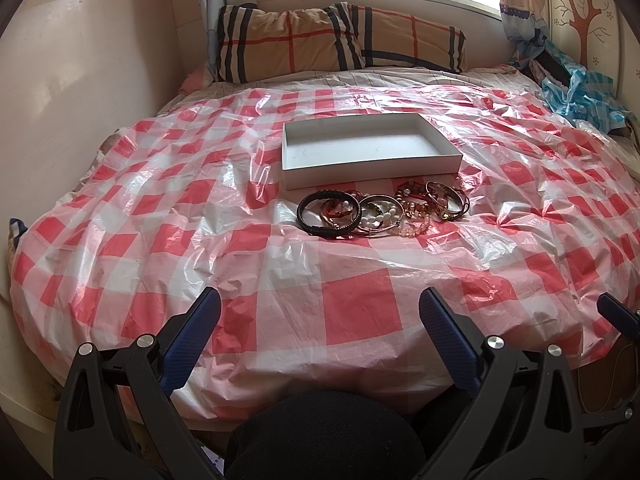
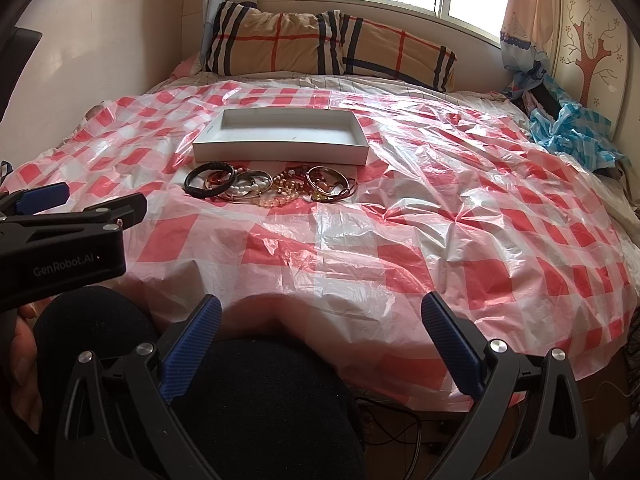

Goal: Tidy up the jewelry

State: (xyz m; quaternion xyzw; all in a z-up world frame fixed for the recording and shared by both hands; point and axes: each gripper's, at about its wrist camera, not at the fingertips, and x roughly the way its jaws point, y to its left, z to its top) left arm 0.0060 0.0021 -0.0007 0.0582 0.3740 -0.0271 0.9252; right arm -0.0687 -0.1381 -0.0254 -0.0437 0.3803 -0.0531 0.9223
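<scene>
We find the bracelets [image 1: 380, 210] dead ahead of the left gripper [image 1: 320, 334], left of the right gripper [image 2: 322, 332]; both spread, empty; left nearer.

Box: a shallow white rectangular box [image 1: 372, 152] without a lid, nothing inside it, lies flat on the bed with its long side toward the cameras.
Bracelet pile: a cluster of bracelets [image 1: 384, 210] lies just in front of the box's near wall, overlapping one another.
Black bracelet: a braided black band [image 1: 329, 211] at the pile's left end, flat.
White beads: a white-beaded bracelet [image 2: 249, 189] mid-pile.
Gold bangle: a gold bangle [image 2: 327, 178] at the right end.
</scene>
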